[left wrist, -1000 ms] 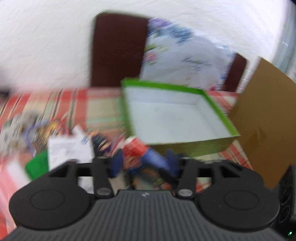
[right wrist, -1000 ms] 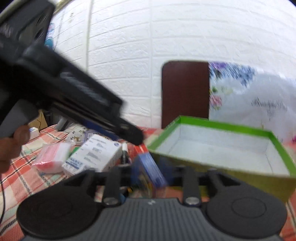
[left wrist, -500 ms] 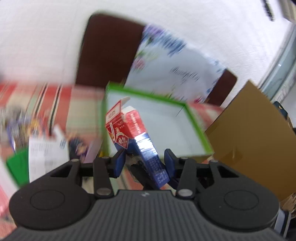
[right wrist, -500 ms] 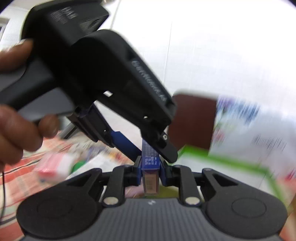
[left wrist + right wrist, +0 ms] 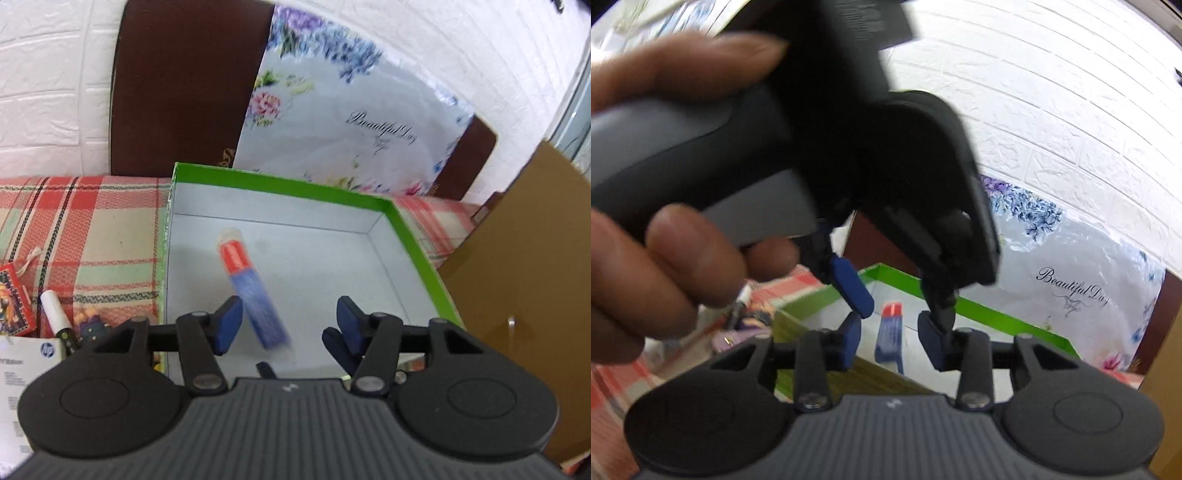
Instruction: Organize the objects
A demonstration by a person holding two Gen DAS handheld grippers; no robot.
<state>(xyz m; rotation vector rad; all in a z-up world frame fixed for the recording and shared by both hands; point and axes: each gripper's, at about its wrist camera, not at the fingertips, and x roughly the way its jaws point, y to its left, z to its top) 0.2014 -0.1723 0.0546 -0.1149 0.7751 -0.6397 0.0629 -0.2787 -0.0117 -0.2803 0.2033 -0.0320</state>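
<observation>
- The left gripper has its jaws opening, spread fairly wide; the red-and-blue pack shows blurred between them, just off the left pad, and neither pad presses on it.
- The right gripper is opening too, jaws at a narrower gap, with the same pack seen in that gap but beyond the pads and untouched.
- The pack sits over the pale floor of the green box, its red end pointing toward the far wall and its blue end toward the left jaws; its long axis runs roughly along the left gripper's line of sight, slightly tilted. Whether it already rests on the floor I cannot tell, given the blur.
- In the right wrist view the left gripper and the person's hand holding it hang directly above the box, so the left side is the nearer one.
- Left of the box, on the checked cloth, lie a white marker, a red card box and a white printed carton, probably the next things to bring in.
</observation>
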